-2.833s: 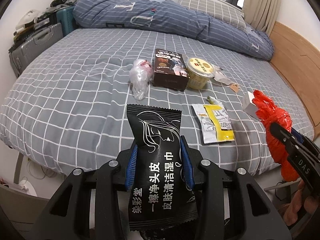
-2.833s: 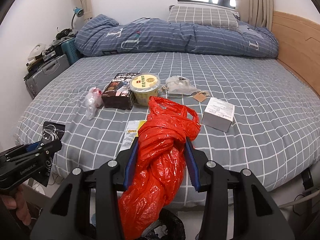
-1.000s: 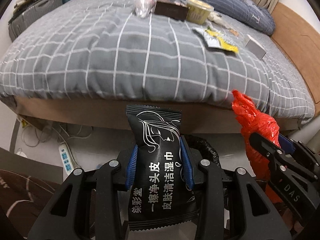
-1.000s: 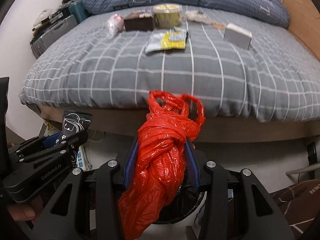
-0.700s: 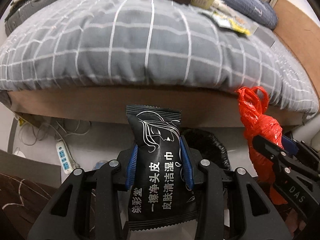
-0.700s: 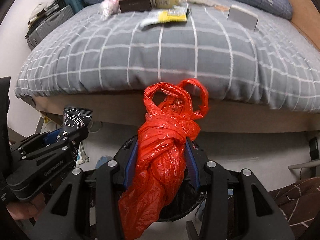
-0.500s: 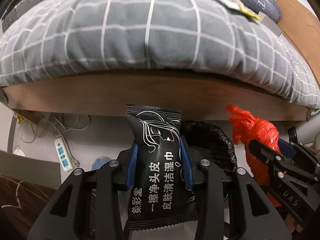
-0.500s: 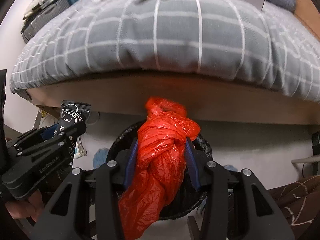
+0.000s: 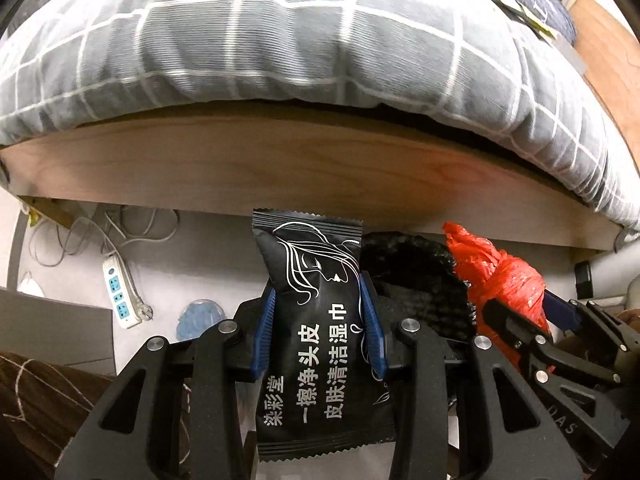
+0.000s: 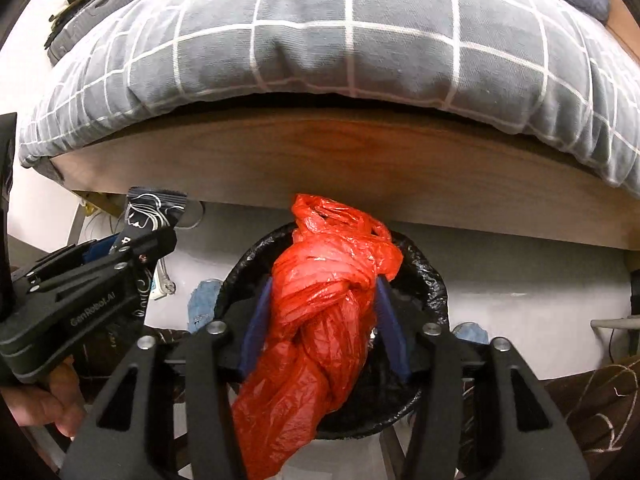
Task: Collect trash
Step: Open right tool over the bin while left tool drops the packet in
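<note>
**Release of the red bag over the bin; wipes packet yet to follow**

Right gripper (image 10: 322, 320), pointing steeply down: its jaws are opening, and the blue pads (image 10: 390, 326) now stand clear of the knotted red plastic bag (image 10: 320, 320), which a second ago was pinched tight between them. The bag lies loose between the fingers, directly above the black-lined trash bin (image 10: 428, 276) on the floor below the bed frame (image 10: 360, 160); compared with a second ago both hands are lower, off the bed. The bag is judged to be about to fall in. Left gripper (image 9: 318, 336), just to the left of the bin: fingers narrow, clamped as before on the black wet-wipe packet (image 9: 320, 344). Its drop is the next step; further trash remains on the grey checked bedspread (image 9: 280, 32).
</note>
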The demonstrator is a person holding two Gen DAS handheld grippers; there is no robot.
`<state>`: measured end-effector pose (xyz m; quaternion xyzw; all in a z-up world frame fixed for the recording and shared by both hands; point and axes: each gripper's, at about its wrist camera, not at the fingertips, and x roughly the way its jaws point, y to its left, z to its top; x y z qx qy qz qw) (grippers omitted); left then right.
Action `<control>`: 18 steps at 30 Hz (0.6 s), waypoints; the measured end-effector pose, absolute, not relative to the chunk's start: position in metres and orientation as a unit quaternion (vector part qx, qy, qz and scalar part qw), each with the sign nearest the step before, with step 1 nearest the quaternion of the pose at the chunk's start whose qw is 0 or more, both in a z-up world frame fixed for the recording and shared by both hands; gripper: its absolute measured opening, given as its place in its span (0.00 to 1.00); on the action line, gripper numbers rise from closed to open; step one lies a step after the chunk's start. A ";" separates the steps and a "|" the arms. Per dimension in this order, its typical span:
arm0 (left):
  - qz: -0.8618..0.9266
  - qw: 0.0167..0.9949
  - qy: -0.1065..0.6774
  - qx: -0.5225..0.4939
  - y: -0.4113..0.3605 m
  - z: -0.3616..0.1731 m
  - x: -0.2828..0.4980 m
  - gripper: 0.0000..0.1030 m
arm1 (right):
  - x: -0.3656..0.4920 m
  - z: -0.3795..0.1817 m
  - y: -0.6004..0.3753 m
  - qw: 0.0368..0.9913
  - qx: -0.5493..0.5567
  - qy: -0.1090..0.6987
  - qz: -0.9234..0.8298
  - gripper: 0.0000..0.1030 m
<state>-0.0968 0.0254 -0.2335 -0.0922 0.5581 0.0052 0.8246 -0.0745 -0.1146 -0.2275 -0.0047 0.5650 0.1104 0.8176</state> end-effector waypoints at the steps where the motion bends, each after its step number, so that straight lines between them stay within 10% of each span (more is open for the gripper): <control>1: 0.007 0.825 0.557 -0.094 0.026 -0.233 -0.097 0.36 | -0.074 -0.227 -0.114 0.818 -0.004 0.564 0.112 0.53; 18: -0.026 0.820 0.565 -0.085 -0.010 -0.241 -0.089 0.36 | -0.076 -0.227 -0.165 0.838 -0.003 0.543 0.053 0.88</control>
